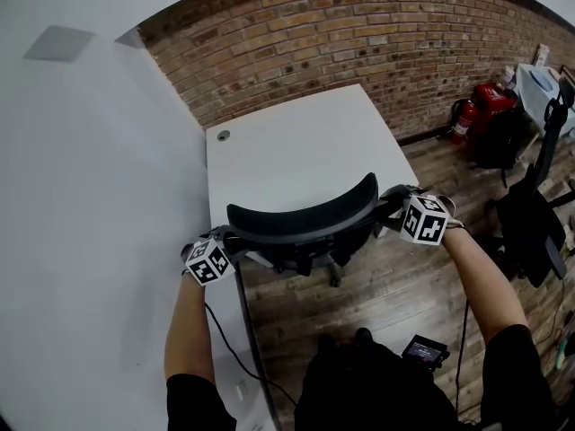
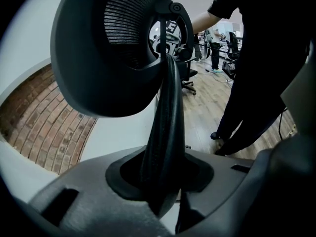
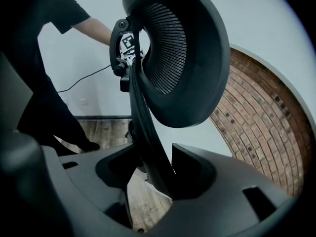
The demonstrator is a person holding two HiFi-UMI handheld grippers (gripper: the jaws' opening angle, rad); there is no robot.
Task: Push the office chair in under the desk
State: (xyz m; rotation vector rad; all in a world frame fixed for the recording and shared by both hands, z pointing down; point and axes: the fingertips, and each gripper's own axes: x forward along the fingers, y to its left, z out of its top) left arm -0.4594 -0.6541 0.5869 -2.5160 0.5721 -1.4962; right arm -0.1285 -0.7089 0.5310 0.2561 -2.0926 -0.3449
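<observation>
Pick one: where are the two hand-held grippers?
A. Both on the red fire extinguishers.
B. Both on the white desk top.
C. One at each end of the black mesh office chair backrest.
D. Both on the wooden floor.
C: the left gripper and right gripper sit at opposite ends of the black mesh office chair backrest, its rim between each one's jaws.

White desk, grommet at corner; wood floor carries office chair.
</observation>
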